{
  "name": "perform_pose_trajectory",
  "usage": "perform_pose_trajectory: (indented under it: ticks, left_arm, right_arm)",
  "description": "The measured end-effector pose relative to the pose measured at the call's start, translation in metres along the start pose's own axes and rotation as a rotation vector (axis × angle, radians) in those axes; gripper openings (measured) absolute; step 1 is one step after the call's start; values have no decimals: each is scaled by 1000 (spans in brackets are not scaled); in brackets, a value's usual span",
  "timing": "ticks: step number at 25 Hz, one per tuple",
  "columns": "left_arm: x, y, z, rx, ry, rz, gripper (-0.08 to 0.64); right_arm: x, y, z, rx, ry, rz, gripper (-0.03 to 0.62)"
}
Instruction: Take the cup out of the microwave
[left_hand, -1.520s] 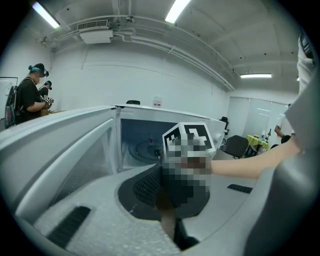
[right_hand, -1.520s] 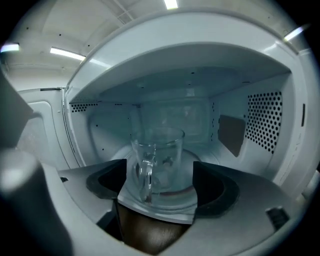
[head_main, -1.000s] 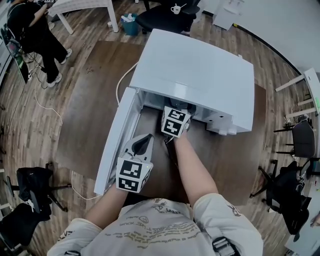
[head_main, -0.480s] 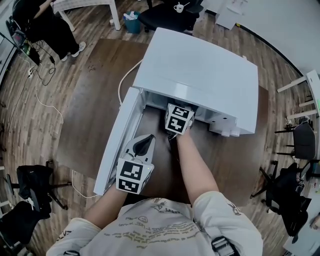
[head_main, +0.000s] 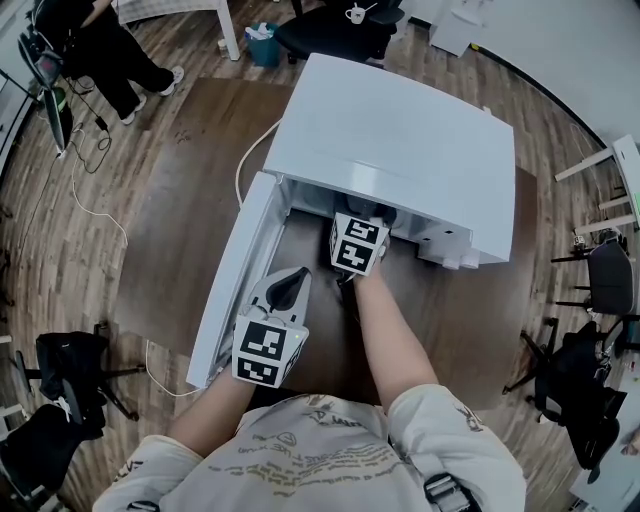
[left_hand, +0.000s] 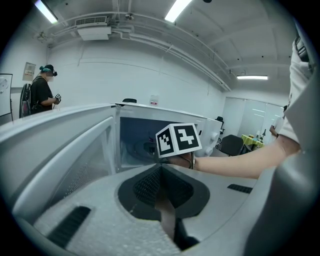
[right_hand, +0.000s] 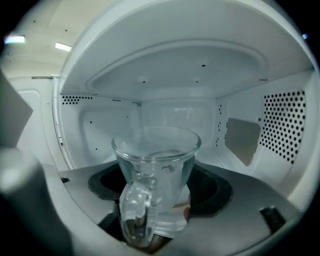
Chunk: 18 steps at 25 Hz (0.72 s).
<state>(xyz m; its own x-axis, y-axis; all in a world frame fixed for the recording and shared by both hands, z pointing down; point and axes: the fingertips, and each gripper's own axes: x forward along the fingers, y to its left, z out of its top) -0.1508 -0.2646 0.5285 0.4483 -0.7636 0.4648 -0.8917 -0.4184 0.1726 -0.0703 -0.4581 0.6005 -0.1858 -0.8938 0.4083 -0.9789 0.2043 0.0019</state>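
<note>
Head view: I note the white microwave (head_main: 400, 150) standing on the brown table (head_main: 190, 200), its door (head_main: 235, 285) swung open to the left. My right gripper (head_main: 358, 238) reaches into the cavity mouth. My left gripper (head_main: 288, 290) hangs just beside the door.

Left gripper view: its tongs are pressed together, nothing between them.

Right gripper view: the tongs clasp the clear glass cup (right_hand: 156, 165), handle toward the camera, inside the microwave cavity.
</note>
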Motion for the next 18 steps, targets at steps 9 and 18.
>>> perform_pose_trajectory:
  ticks: [9, 18]
  left_arm:
    - [-6, -16, 8, 17, -24, -3, 14]
    - [-21, -30, 9, 15, -41, 8, 14]
  right_arm:
    - [-34, -5, -2, -12, -25, 16, 373]
    - [-99, -14, -11, -7, -35, 21, 373]
